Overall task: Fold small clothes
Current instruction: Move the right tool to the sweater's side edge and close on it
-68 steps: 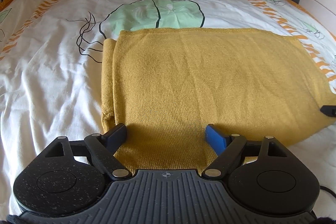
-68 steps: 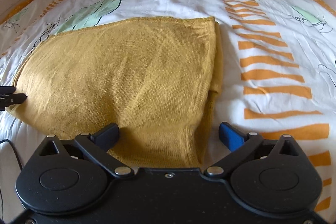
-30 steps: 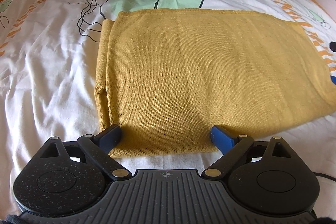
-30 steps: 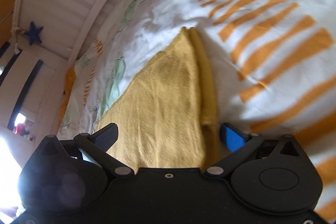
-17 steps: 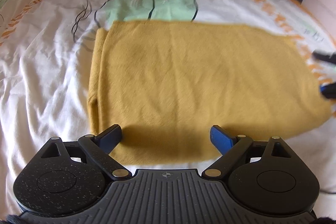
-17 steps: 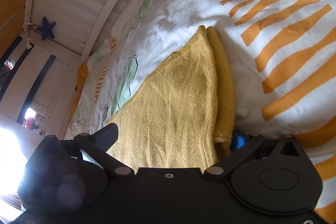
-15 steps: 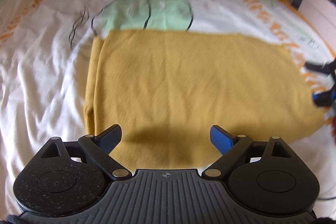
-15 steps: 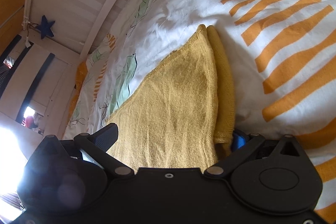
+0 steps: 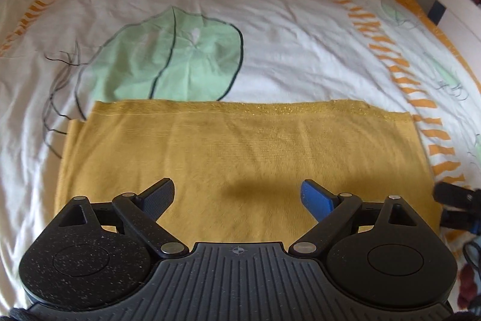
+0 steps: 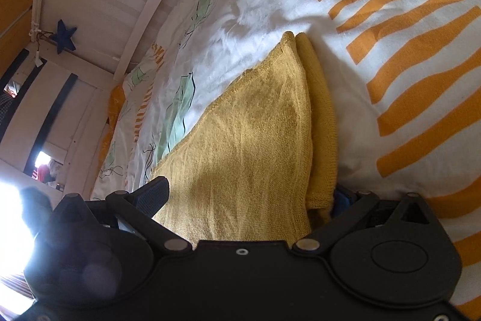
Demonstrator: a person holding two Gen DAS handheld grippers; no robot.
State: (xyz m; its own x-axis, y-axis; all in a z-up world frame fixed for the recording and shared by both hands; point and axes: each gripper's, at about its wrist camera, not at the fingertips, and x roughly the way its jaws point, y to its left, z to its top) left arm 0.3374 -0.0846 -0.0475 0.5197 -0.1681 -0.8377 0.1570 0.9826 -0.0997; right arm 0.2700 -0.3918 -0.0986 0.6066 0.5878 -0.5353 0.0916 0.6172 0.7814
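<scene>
A mustard-yellow knit garment lies flat and folded on the bed. My left gripper is open and empty, hovering above the garment's near half. My right gripper is open and tilted on its side at the garment's right end. The knit lies between its jaws, and its blue fingertip is tucked under the folded edge. The right gripper also shows at the right edge of the left wrist view.
The bed has a white cover printed with green leaves and orange stripes. A white wooden bed rail runs along the far side, with a blue star hanging beyond it. A cable lies at the lower right.
My left gripper has moved forward over the garment, so the near edge is now under it. The right gripper has stayed at the garment's right end, slightly closer in.
</scene>
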